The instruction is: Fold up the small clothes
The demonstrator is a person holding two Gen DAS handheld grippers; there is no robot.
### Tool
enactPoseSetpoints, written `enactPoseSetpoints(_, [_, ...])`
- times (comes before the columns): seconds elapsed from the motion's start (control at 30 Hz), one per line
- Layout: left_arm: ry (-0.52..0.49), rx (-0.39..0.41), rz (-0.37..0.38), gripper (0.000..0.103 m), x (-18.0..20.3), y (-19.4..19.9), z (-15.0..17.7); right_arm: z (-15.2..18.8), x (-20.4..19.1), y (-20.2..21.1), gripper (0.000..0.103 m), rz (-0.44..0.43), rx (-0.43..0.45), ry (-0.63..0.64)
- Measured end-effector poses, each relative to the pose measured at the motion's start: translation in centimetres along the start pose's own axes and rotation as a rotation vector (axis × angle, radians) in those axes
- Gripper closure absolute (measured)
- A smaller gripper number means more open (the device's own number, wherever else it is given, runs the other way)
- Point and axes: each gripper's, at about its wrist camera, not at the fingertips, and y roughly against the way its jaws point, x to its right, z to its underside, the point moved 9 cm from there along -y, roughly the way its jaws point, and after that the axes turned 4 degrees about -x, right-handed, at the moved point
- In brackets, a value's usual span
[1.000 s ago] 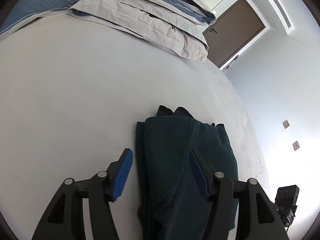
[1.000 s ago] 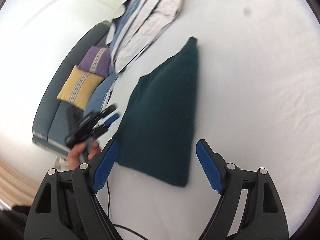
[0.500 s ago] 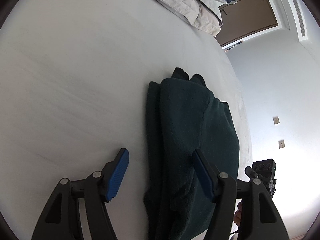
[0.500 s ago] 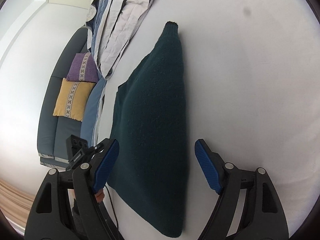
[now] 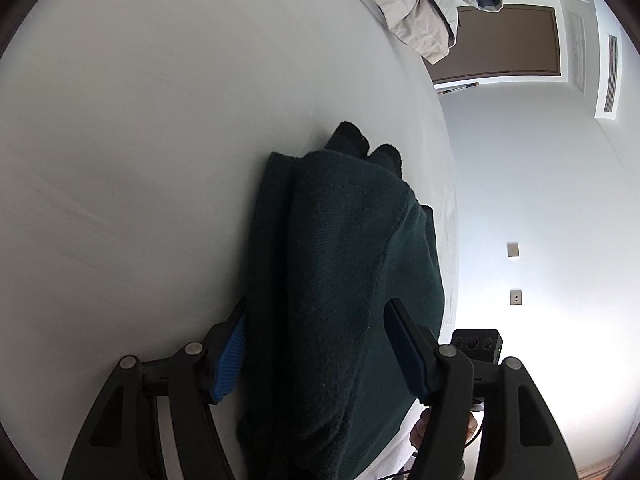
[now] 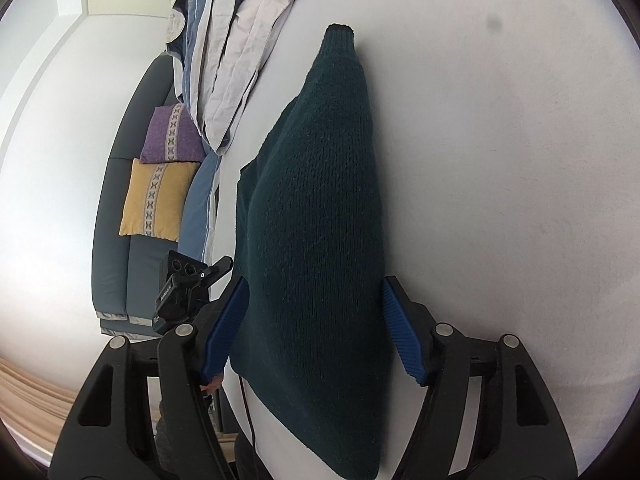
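Observation:
A dark green knitted sweater (image 5: pixel 344 240) lies folded into a long narrow strip on the white bed sheet (image 5: pixel 140 160). My left gripper (image 5: pixel 316 308) is low over one end of it. Its blue pads stand on either side of the cloth, apart from it, so it is open. In the right wrist view the same sweater (image 6: pixel 316 184) runs away from me. My right gripper (image 6: pixel 314 284) straddles its near end. Its jaws are closing with the knit between them, and the pads sit at the cloth's edges without squeezing it.
A crumpled grey and blue duvet (image 6: pixel 240 60) lies at the far end of the bed. Beside the bed stands a dark sofa (image 6: pixel 116 240) with a yellow cushion (image 6: pixel 156 200) and a purple cushion (image 6: pixel 170 136). A brown door (image 5: pixel 508 44) is in the far wall.
Both grippers came down and closer to the sweater, which now fills the space between each pair of fingers. The right jaws have narrowed. The left view rolled.

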Motion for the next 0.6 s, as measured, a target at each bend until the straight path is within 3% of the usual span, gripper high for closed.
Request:
enactPoseSetpoints(0.03, [0.0, 0.002, -0.005, 0.038, 0.1, -0.1, 0.0, 0.0, -0.1, -0.1, 0.037, 0.011, -0.005, 0.006])
enactPoseSetpoints(0.1, [0.0, 0.0, -0.02, 0.061, -0.2, -0.2, 0.2, 0.1, 0.0, -0.2, 0.039, 0.04, -0.015, 0.017])
enactPoseSetpoints(0.2, [0.002, 0.01, -0.018, 0.073, -0.7, -0.2, 0.8, 0.0, 0.0, -0.8, 0.049, 0.073, -0.02, 0.015])
enactPoseSetpoints(0.43, [-0.075, 0.053, -0.148, 0.079, 1.2, 0.4, 1.7, 0.4, -1.6, -0.1, 0.065, 0.184, 0.021, 0.085])
enactPoseSetpoints(0.6, [-0.124, 0.078, -0.121, 0.08, 5.1, 1.9, 3.5, 1.5, -4.7, 1.9, 0.068, 0.202, 0.066, 0.148])
